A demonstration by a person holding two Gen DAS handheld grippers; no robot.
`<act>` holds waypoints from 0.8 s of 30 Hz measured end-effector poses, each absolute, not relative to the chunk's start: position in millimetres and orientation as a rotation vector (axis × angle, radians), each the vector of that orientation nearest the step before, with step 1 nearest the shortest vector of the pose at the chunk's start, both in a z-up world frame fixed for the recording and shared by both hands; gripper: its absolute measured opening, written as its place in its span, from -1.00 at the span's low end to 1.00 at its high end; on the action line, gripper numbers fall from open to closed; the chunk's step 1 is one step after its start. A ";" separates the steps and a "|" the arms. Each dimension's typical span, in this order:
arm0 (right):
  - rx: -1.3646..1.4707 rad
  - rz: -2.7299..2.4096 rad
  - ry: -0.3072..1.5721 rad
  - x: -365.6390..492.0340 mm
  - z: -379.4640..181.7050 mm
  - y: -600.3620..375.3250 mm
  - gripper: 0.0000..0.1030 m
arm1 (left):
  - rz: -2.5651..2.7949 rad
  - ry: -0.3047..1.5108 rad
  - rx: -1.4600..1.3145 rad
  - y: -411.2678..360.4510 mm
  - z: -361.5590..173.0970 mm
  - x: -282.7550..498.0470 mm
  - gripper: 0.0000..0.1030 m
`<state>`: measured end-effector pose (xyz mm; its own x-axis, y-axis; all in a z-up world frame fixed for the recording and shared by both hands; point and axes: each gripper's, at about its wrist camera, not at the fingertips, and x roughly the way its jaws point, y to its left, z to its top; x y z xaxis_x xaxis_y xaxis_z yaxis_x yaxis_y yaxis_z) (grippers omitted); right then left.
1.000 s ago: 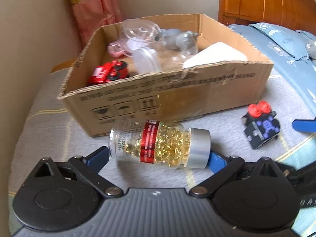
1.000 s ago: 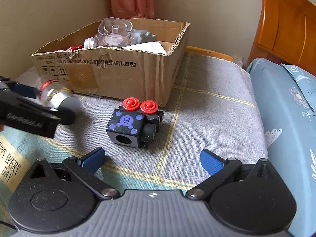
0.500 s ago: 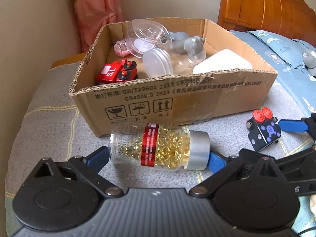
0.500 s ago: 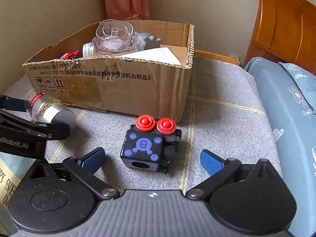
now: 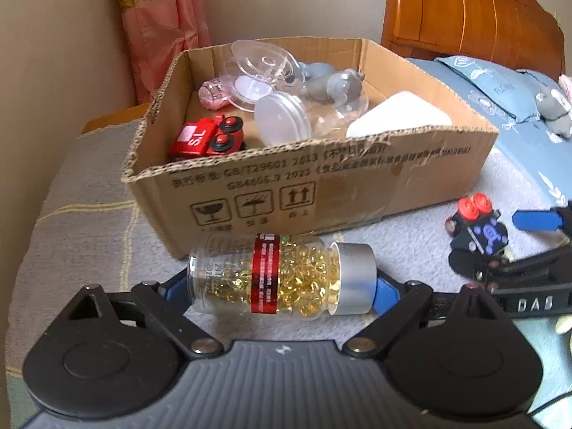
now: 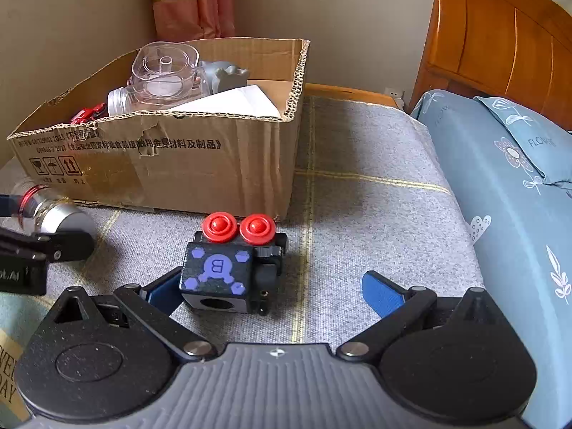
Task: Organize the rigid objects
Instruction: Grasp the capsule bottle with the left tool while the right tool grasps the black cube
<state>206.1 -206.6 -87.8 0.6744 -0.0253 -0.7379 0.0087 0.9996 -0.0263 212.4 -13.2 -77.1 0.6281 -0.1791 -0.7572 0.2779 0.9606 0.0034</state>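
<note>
Each hand-held gripper (image 6: 271, 293) — ribbed grey body, black linkage arms, silver screws, blue fingertip pads (image 6: 382, 295).

Glossy clear plastic bottle (image 5: 282, 279) w/ brushed metal cap (image 5: 354, 279); matt corrugated cardboard box (image 5: 321, 182); rough woven blanket (image 6: 364, 221).

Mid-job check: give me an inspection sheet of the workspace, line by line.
Surface: grey bedcover with yellow lines.
Job's things: capsule bottle lying sideways; black toy block on the cover; cardboard box open, holding a red toy car and clear containers.
Clutter: nothing seen.
Grippers: left gripper shut on the bottle; right gripper open around the block.
Cables: nothing seen.
Surroundings: wooden headboard, blue pillow, curtain.
</note>
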 end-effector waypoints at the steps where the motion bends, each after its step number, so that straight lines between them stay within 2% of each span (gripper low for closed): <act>1: -0.023 -0.015 0.831 207.2 -87.9 -205.4 1.00 | -0.262 0.854 0.129 -11.5 -76.8 211.2 0.82; 4: -0.039 0.003 0.830 209.9 -87.0 -198.3 0.99 | -0.255 0.863 0.132 -5.3 -76.2 208.1 0.82; 6: -0.052 0.018 0.819 210.0 -85.9 -194.0 0.89 | -0.250 0.867 0.132 -2.4 -75.9 207.1 0.82; 8: -0.054 0.034 0.813 209.9 -83.3 -191.2 0.63 | -0.248 0.870 0.133 -1.3 -75.6 206.6 0.82; 12: -0.087 0.042 0.810 208.3 -80.6 -188.8 0.50 | -0.254 0.873 0.141 -2.0 -75.1 208.3 0.82; 15: -0.099 0.053 0.816 208.0 -79.3 -191.6 0.29 | -0.258 0.865 0.157 -3.2 -73.8 208.4 0.82; 24: -0.150 0.073 0.828 211.5 -76.8 -187.9 0.27 | -0.289 0.852 0.165 -1.1 -66.1 212.1 0.81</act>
<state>211.5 -187.9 -76.8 0.6747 0.0060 -0.7380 -0.1232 0.9869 -0.1046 212.1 -1.1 -66.1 0.6228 -0.1847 -0.7603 0.3159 0.9484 0.0284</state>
